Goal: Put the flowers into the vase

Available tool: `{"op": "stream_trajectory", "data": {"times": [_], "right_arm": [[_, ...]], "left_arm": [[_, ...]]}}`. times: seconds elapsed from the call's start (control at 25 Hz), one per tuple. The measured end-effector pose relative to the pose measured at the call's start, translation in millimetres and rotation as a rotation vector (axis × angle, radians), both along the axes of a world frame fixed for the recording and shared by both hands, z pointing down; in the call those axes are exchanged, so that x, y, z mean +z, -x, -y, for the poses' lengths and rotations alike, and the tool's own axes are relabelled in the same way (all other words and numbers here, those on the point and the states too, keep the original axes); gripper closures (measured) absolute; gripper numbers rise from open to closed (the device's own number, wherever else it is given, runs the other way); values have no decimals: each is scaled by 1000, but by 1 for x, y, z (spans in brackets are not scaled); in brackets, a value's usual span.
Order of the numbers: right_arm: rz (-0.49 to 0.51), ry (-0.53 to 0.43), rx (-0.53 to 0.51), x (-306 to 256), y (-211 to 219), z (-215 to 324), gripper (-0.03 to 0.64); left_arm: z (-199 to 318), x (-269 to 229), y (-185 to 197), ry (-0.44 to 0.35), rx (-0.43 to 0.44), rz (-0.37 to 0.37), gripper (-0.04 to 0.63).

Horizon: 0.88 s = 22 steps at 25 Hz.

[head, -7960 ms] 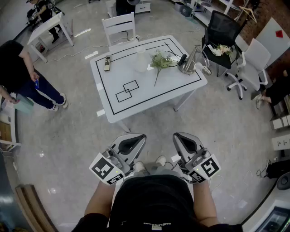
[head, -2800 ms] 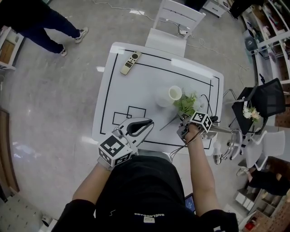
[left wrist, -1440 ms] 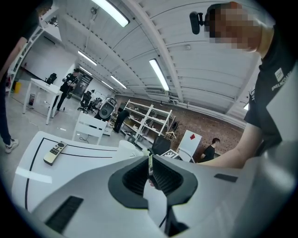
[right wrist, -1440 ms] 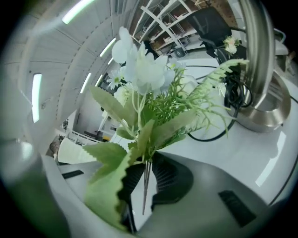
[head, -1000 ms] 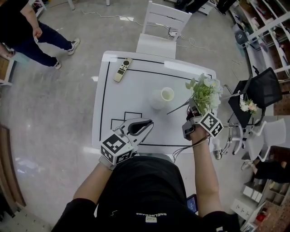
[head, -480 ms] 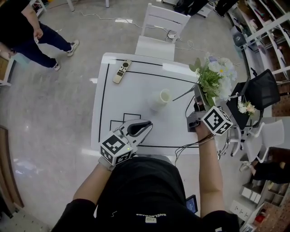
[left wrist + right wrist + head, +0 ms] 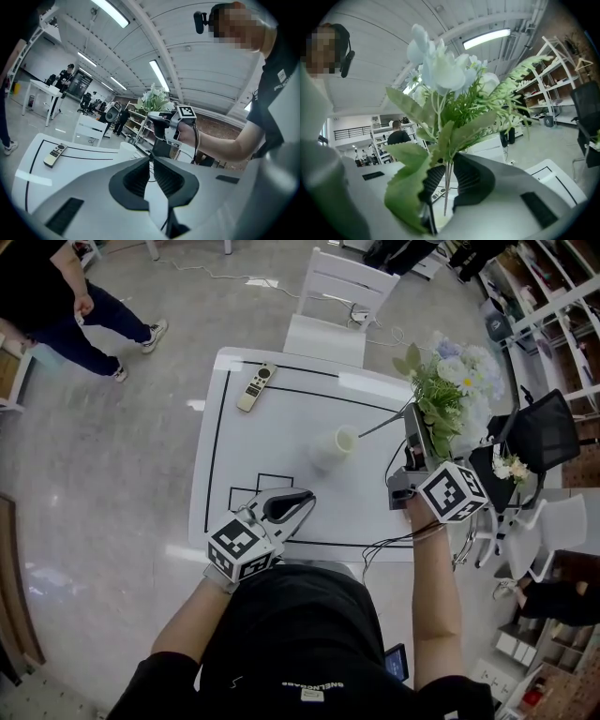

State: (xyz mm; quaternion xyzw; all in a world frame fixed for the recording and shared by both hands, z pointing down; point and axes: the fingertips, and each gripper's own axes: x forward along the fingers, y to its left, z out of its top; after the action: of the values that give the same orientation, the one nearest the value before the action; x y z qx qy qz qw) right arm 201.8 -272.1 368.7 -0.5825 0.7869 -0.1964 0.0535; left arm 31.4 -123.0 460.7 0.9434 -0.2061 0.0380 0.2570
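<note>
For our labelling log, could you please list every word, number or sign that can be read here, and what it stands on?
No text reads clearly.
Shirt back: white print, too small to read.
Shirt chest logo: blurred and cut off.
Remote: button marks too small.
Marker cubes: square patterns only, no words.

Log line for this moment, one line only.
right gripper: shut on flowers, aloft, clear of vase | left gripper: shut, empty | vase: on table, no flowers inside

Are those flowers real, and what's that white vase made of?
The flowers look artificial, probably fabric or plastic: matte pale petals, flat crinkle-edged leaves, thin stiff stems. The vase seems ceramic or plastic: smooth, opaque white; finish hard to tell.
</note>
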Motion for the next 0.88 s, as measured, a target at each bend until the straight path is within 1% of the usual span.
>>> {"op": "stream_trajectory", "data": {"times": [0.16, 0.32, 0.44, 0.88], "right_arm": [[-30, -13, -40, -3, 13, -4, 557], [-81, 1, -81, 9, 32, -9, 557], [-119, 19, -100, 21, 42, -13, 557], [-192, 109, -131, 60, 57, -25, 551]], "left_arm": [[-1, -2, 1, 3, -9, -1, 588], [-2, -2, 2, 3, -12, -7, 588], [-2, -1, 4, 6, -16, -5, 588], [0, -1, 11, 10, -40, -13, 588]]}}
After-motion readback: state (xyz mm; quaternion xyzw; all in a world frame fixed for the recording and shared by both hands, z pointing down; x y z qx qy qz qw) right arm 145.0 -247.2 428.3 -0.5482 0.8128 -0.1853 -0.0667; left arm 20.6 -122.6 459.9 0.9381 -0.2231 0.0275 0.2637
